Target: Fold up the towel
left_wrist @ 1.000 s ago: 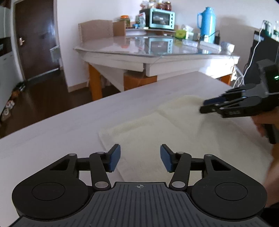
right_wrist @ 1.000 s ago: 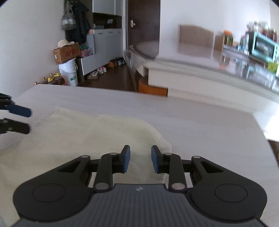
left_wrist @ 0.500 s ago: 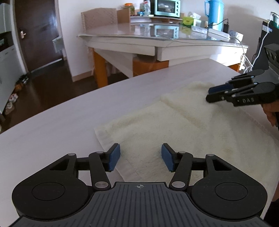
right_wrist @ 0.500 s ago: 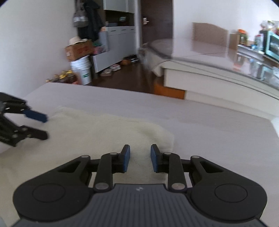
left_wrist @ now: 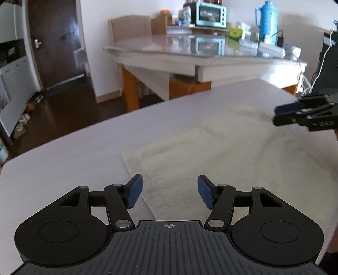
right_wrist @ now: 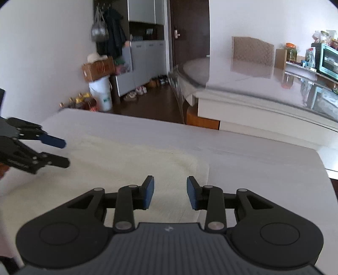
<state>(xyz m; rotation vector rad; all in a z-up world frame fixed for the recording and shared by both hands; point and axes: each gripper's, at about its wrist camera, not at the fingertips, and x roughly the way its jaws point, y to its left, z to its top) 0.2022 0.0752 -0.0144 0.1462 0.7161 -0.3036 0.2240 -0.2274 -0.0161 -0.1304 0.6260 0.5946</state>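
Note:
A cream towel [left_wrist: 221,156] lies spread flat on the white table [left_wrist: 74,160]; it also shows in the right wrist view [right_wrist: 126,167]. My left gripper [left_wrist: 169,193] is open and empty, hovering over the towel's near left corner. It also shows in the right wrist view [right_wrist: 63,153] at the left. My right gripper [right_wrist: 170,194] is open and empty above the towel's far right corner. It also shows in the left wrist view [left_wrist: 278,116] at the right edge, its jaws a little apart.
A second glass-topped table [left_wrist: 190,52] stands beyond, with a teal oven [left_wrist: 211,11], a blue jug [left_wrist: 266,19] and a chair [left_wrist: 128,27]. A white bucket [right_wrist: 101,95] and a cardboard box sit on the dark floor by grey cabinets.
My right gripper has opened wider and drawn back toward the towel's right corner. My left gripper stays open over the left corner, its view tilted slightly up.

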